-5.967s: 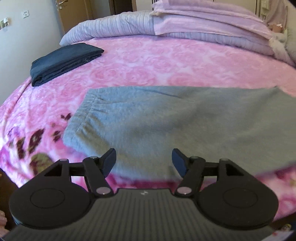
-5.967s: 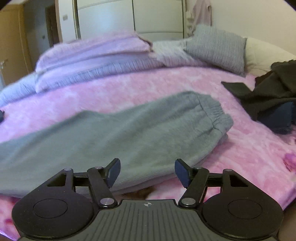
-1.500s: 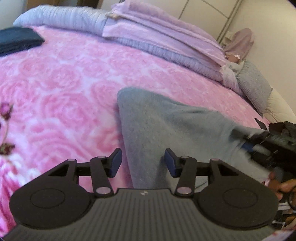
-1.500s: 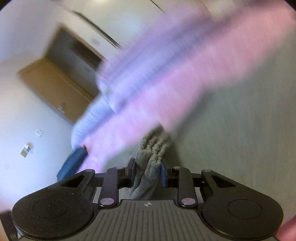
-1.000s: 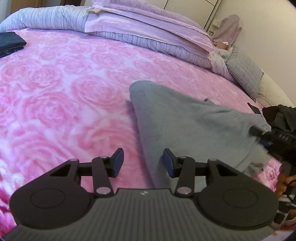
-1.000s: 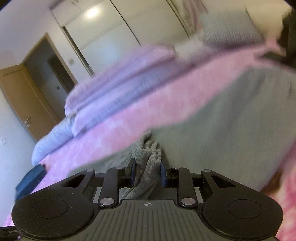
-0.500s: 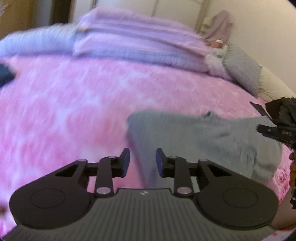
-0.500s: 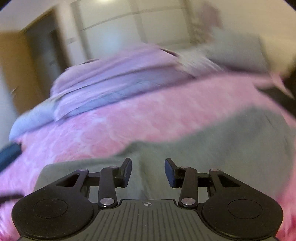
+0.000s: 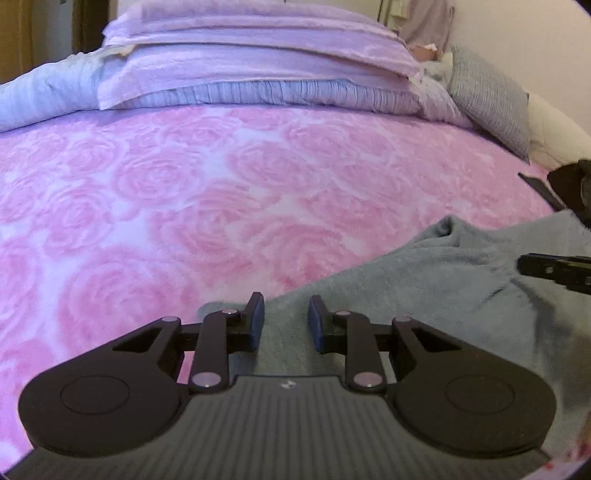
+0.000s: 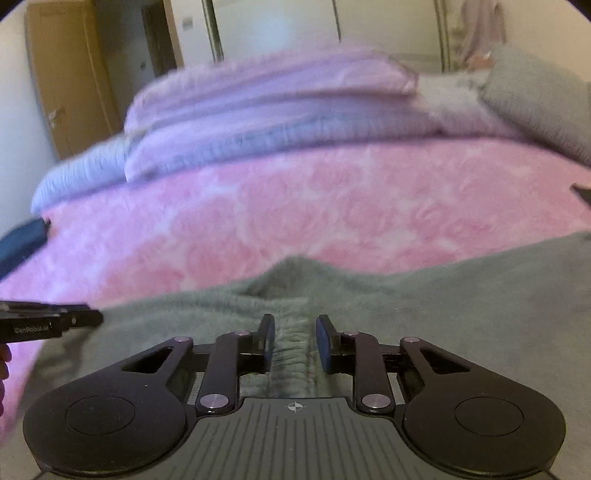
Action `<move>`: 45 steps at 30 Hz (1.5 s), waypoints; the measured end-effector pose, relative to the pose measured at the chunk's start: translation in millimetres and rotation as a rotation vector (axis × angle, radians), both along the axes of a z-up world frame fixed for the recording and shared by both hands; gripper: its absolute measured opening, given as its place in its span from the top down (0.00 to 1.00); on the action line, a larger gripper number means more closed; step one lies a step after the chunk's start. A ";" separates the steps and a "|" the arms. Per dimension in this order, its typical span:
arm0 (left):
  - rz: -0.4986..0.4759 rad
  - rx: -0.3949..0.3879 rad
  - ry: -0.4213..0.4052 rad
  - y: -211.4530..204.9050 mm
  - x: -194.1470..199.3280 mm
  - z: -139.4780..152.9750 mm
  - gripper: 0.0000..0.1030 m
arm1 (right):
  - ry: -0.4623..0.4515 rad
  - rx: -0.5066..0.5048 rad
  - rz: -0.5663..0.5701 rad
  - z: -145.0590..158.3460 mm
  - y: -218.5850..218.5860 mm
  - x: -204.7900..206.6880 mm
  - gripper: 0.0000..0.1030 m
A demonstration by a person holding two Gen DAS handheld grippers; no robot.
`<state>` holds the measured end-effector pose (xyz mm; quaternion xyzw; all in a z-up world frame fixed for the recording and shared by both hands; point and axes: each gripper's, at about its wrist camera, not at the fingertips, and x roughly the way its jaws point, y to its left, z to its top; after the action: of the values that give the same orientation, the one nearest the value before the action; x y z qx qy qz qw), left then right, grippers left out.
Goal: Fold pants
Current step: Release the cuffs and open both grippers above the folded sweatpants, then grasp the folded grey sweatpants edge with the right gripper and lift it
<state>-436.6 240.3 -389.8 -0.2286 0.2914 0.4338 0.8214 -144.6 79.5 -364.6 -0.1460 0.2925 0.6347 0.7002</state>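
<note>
Pants (image 9: 424,295) of grey fleece lie folded on the pink rose blanket (image 9: 221,206), at the near edge of the bed, under both tools. The left gripper (image 9: 285,323) stands over the left end of the fabric. Its jaws have just been closing and now stand narrow, with a gap between the blue pads. The cloth lies below this gap, and the pads do not press on it, as far as the left view shows. The right gripper (image 10: 293,341) is over the gathered waistband (image 10: 293,354). Its jaws have just been closing too, and the ribbed band sits between the two pads. A thin gap seems to remain on each side, so I cannot tell if the pads really pinch it.

The left view shows a small peak of fabric on the upper edge of the pants, the striped grey pillow (image 9: 487,99) and a dark garment (image 9: 572,188) at the right edge. It also shows the tip of the right tool. The right view is more blurred. It shows the wooden door (image 10: 70,88), the pale wardrobe (image 10: 277,26), a dark blue folded cloth (image 10: 22,240) at the left edge, and the tip of the left tool with some fingers (image 10: 4,369) under it. Both views show the stack of lilac bedding (image 9: 258,62) at the far side.
</note>
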 end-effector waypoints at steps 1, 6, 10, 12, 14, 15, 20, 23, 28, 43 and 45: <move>-0.004 0.013 -0.006 -9.5 -6.6 6.7 0.79 | -0.017 0.018 0.005 7.5 -13.9 -1.0 0.79; -0.019 -0.004 -0.024 -59.1 -36.6 16.3 0.78 | -0.068 -0.015 0.048 7.5 -56.9 -17.6 0.79; 0.015 -0.053 0.001 -62.9 -40.3 -2.8 0.75 | -0.064 -0.103 0.042 -18.9 -37.2 -19.5 0.73; 0.025 -0.069 -0.014 -64.3 -44.9 3.4 0.75 | -0.034 -0.129 0.002 -10.6 -34.2 -21.0 0.73; 0.037 -0.076 -0.039 -69.9 -55.9 13.1 0.75 | -0.069 -0.115 0.004 0.8 -42.3 -28.5 0.72; 0.043 -0.072 -0.041 -74.9 -63.2 17.8 0.75 | -0.115 -0.093 0.020 7.5 -50.2 -36.0 0.71; 0.099 -0.105 -0.028 -106.8 -115.6 24.4 0.76 | -0.312 0.004 0.184 20.9 -97.3 -96.7 0.34; 0.161 -0.144 -0.030 -126.9 -155.0 19.9 0.76 | -0.400 0.023 0.343 12.7 -120.8 -147.7 0.33; 0.278 -0.202 -0.059 -146.3 -213.4 7.6 0.76 | -0.602 0.023 0.547 -22.2 -131.6 -223.3 0.32; 0.315 -0.227 -0.162 -146.3 -229.1 3.4 0.76 | -0.986 0.105 0.703 -82.7 -78.1 -284.5 0.62; 0.316 -0.224 -0.157 -146.2 -226.6 4.2 0.75 | -0.939 0.113 0.672 -81.0 -78.2 -282.1 0.71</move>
<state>-663.2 94.1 -385.7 -0.3945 0.2335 0.5029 0.7328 -426.7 1.3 -445.6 -0.4592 -0.1463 0.7040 0.5216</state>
